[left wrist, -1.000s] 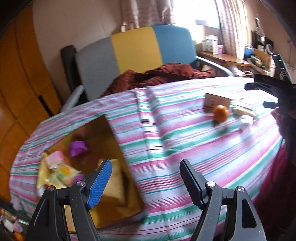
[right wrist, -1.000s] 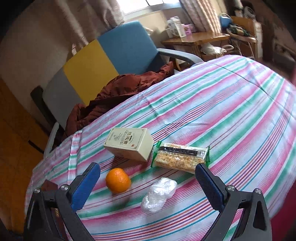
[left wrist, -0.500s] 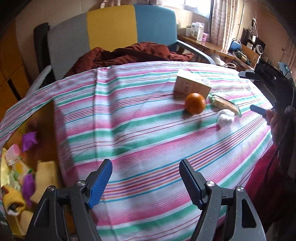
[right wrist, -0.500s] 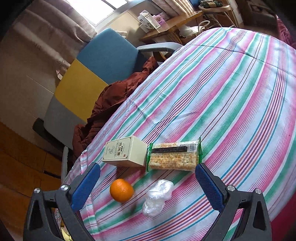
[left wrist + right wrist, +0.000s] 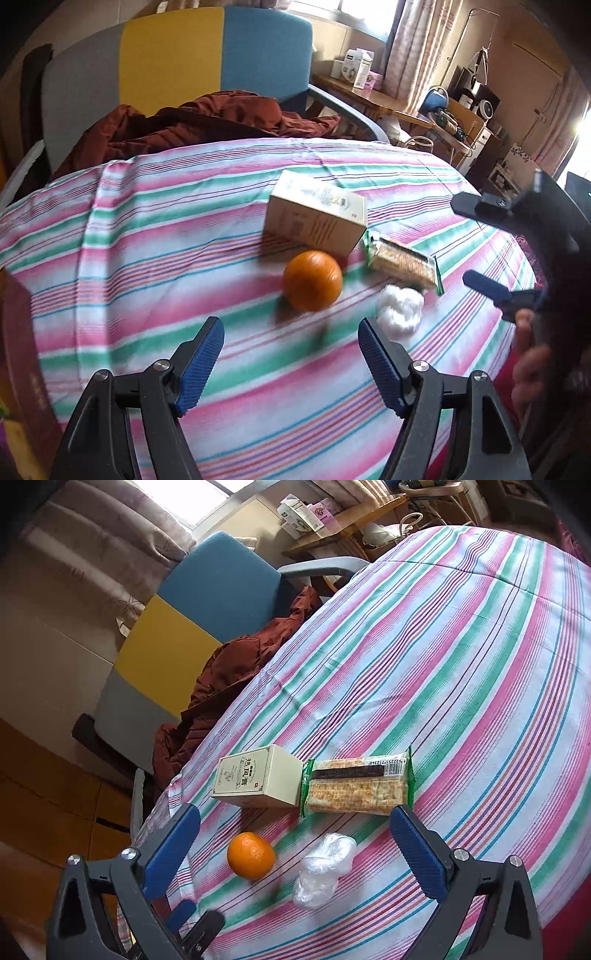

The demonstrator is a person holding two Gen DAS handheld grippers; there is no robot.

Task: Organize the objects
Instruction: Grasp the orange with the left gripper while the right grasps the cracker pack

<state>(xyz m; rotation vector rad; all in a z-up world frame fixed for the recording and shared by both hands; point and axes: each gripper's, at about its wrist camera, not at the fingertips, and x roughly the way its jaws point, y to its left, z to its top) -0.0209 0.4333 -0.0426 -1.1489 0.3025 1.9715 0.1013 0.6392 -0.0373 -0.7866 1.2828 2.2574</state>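
An orange (image 5: 312,280) (image 5: 251,855) lies on the striped tablecloth (image 5: 147,236) (image 5: 461,672). Behind it stands a cream box (image 5: 317,218) (image 5: 258,782), with a green-edged cracker pack (image 5: 402,261) (image 5: 356,785) beside the box. A crumpled clear plastic bag (image 5: 400,311) (image 5: 323,869) rests near the orange. My left gripper (image 5: 291,365) is open, its fingers just short of the orange. My right gripper (image 5: 295,853) is open too, spanning the orange and the bag from above. In the left wrist view the right gripper (image 5: 491,247) shows at the right edge, held by a hand (image 5: 528,365).
A grey, yellow and blue chair (image 5: 177,62) (image 5: 199,616) stands behind the table with a rust-red cloth (image 5: 199,118) (image 5: 236,675) draped on it. A wooden side table (image 5: 376,99) with cartons is further back. A brown box edge (image 5: 22,354) sits at the left.
My left gripper has swung right, away from the open box of items, and closed in on the orange. The right gripper has tilted and come slightly nearer the objects. Both stay open.
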